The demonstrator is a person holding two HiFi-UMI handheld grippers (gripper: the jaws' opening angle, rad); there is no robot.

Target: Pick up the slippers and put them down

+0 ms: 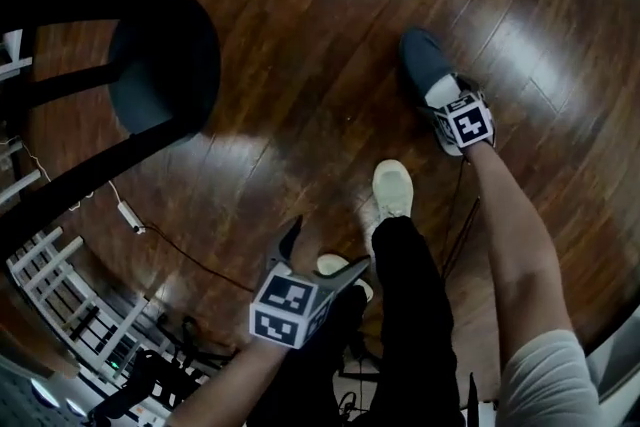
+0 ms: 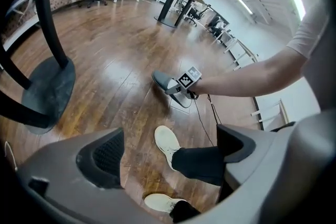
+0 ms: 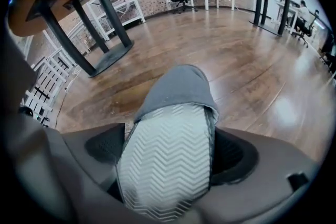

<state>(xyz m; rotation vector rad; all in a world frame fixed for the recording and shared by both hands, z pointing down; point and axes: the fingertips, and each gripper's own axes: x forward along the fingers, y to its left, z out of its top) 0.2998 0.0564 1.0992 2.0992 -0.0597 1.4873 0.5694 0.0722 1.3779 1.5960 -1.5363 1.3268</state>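
One wide wood floor [image 1: 300,25] fills the head view. At its left stands a black table base [image 1: 165,65], with the table cut off by the picture edge. The right gripper [image 3: 169,155] is clamped on a grey slipper [image 3: 176,92], which has its zigzag sole turned to the camera and its toe pointing away. I cannot tell whether the slipper touches the floor. In the head view its heel is hidden behind the gripper. The left gripper [image 2: 170,150] has its jaws wide apart, holding nothing. Below it are the person's two white shoes [image 1: 392,187], one of them partly hidden
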